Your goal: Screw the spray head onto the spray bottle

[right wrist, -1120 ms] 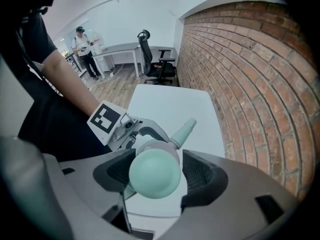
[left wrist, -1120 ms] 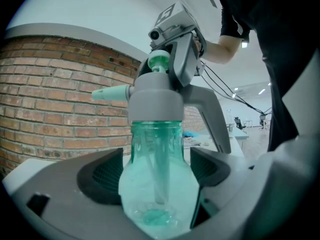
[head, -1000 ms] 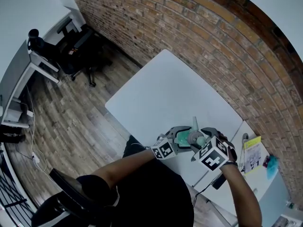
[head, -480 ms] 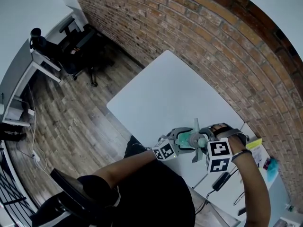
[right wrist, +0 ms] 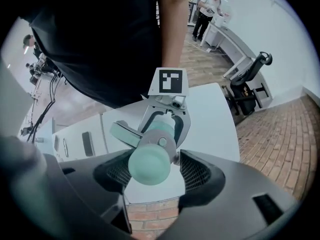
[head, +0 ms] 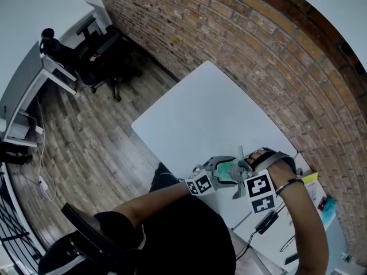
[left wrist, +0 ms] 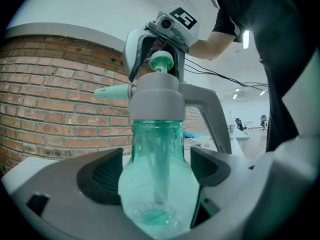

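The translucent green spray bottle stands upright between the pads of my left gripper, which is shut on its body just above the white table. The grey spray head sits on the bottle's neck, its mint nozzle out to the left and its handle down the right. My right gripper comes straight down over the head; its jaws straddle the mint top knob and lie against the grey body. In the head view both grippers meet at the table's near edge.
A brick wall runs behind the table. Office chairs stand on the wood floor at far left. A side desk with yellow papers and a dark cable lies to the right. A person stands far off.
The right gripper's marker cube has rolled round above the spray head and shifted slightly right. The nozzle still points the same way. The left gripper and bottle have stayed put.
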{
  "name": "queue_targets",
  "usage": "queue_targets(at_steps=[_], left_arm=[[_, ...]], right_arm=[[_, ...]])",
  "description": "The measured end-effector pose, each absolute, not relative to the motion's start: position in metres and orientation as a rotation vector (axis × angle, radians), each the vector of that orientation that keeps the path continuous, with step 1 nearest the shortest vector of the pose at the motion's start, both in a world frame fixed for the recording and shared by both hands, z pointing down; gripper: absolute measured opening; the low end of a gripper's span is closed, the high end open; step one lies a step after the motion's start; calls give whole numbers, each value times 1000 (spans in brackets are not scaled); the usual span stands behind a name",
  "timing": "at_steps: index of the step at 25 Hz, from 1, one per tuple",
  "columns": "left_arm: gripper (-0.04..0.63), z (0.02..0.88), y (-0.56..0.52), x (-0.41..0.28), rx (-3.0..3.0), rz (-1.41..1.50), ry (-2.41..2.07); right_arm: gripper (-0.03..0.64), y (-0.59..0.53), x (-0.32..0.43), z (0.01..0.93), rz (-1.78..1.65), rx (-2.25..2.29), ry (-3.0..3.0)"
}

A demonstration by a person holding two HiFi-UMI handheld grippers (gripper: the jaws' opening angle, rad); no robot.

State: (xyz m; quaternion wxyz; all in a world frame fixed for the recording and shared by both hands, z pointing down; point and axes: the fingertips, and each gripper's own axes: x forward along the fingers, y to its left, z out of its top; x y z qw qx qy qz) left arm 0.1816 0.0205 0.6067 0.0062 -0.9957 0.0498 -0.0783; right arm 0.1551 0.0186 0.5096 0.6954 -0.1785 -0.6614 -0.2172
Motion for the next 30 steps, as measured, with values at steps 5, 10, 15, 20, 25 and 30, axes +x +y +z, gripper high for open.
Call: queue_targets(at_steps=[5, 10, 15, 20, 25, 30], left_arm=[[403, 607, 21, 181, -3120, -247, 155], [403, 606, 20, 181, -3120, -238, 171], [403, 606, 19, 182, -3117, -245, 170], [403, 605, 24, 177, -3073, -219, 159], [456, 614, 13, 162, -3130, -173, 264], [482, 621, 14, 158, -3147, -185, 219]], right_arm=[[275, 15, 157, 514, -576, -456, -1393], [275, 14, 156, 516, -633, -484, -1379], [275, 19, 156, 522, -668, -499, -1381], [275, 21, 153, 525, -637, -485, -1410], [275, 18, 151, 527, -640, -444, -1432], [275, 18, 150, 527, -615, -438, -1443]])
